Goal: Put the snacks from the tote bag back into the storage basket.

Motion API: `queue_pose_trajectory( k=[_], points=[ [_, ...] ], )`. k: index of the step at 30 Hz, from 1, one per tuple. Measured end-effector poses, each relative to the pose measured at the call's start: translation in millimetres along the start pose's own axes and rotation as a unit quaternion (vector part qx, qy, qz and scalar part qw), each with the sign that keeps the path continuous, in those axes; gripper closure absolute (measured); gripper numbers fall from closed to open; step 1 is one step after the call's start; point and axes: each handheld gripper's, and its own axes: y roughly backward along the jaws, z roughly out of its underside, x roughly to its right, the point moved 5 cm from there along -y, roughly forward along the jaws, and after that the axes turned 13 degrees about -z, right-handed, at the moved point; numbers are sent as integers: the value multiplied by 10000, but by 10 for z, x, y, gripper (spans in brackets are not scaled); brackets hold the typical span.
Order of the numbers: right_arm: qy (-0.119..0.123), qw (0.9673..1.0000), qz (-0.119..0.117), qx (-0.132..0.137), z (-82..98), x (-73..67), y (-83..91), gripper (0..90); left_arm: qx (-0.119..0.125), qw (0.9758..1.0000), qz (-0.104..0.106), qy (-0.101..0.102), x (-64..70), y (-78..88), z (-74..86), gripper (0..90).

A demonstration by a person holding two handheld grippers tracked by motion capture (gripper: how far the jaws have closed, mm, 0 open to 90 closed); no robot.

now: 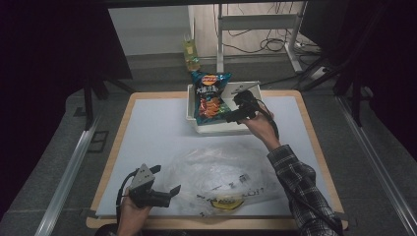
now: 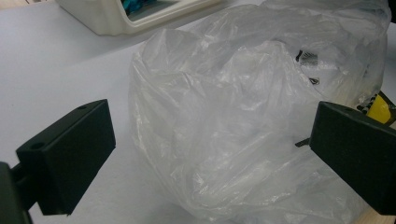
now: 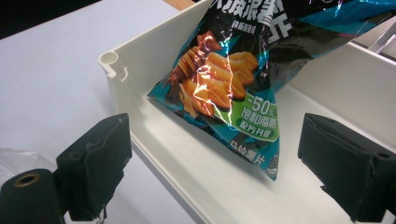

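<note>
High view: we see a chip bag (image 1: 210, 94) standing in the white bin (image 1: 216, 127) at the table's far edge, our right gripper (image 1: 235, 114) beside it. Our left gripper (image 1: 164, 195) sits near a plastic bag (image 1: 226, 172).

Left gripper view: jaws spread, the plastic bag (image 2: 233, 116) between them, ungrasped.

Right gripper view: jaws released, flanking the chip bag (image 3: 229, 88) leaning inside the bin (image 3: 154, 60).

A lab-style recording station, not a home or a shop.

A wood-edged table (image 1: 314, 142) covered with a plain white sheet is set on grey carpet between metal floor rails (image 1: 69, 172). Black curtains (image 1: 44, 59) are hung at both sides. Behind the table, loose cables (image 1: 260, 44) are trailed over the floor round the metal legs of a stand (image 1: 255, 22), and tripod legs (image 1: 93, 93) are seen at the left.
</note>
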Motion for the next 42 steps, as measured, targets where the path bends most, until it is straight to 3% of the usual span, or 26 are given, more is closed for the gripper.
queue_pose_trajectory(
  k=[42],
  points=[
    [137,9998,-103,74,289,-245,211,59,5,10000,-31,-73,13,-6,1,1]
  ],
)
